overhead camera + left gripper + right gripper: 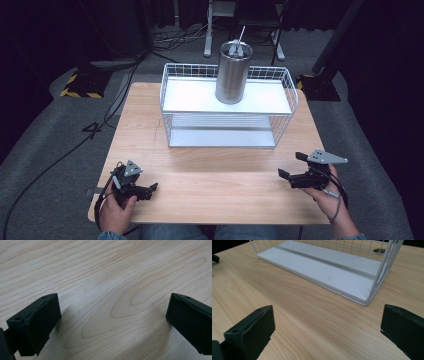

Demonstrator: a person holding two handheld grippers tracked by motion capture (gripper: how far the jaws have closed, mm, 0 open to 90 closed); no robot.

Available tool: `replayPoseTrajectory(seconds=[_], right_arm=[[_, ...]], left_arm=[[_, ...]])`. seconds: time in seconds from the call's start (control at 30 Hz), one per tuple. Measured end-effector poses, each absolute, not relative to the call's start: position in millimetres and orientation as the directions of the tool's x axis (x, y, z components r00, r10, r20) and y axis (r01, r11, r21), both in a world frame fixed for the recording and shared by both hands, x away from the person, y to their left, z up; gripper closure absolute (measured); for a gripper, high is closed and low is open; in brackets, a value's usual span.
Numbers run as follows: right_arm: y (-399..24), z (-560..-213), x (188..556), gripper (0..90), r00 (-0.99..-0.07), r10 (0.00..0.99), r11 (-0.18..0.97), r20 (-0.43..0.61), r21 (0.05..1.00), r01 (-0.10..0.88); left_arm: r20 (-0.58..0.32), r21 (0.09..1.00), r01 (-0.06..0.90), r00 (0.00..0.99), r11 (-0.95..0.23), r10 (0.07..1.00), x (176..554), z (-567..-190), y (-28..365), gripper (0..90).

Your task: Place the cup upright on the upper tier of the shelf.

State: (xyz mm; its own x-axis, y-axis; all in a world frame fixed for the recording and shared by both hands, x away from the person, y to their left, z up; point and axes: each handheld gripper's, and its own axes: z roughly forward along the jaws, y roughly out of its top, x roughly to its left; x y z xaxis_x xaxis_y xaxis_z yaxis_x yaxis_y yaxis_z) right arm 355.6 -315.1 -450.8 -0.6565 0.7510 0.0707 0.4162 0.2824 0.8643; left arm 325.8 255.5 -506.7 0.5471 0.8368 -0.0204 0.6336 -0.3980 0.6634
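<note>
I see nothing started yet: my left hand-held gripper (150, 190) and right hand-held gripper (291, 165) rest agape and empty on the bench (210, 170), while the steel tumbler (233, 73) stands at twelve o'clock atop the wire shelf (227, 102).

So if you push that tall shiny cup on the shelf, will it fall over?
Probably. The metal tumbler is tall and narrow, standing upright on the wire rack, so a high push may tip it. Its smooth side looks slippery, and once down it would likely roll.
</note>
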Motion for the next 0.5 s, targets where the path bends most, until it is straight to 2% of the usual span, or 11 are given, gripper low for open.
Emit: replayPoseTrajectory(seconds=[0.5], right_arm=[[-330.2, -492.6, 348.9, 0.0, -0.63, 0.764, 0.237, 0.143, 0.845, 0.479]], left_arm=[[-0.021, 0.664, 0.634, 0.547, -0.397, 0.837, 325.8, -506.7, 255.4, 0.2]])
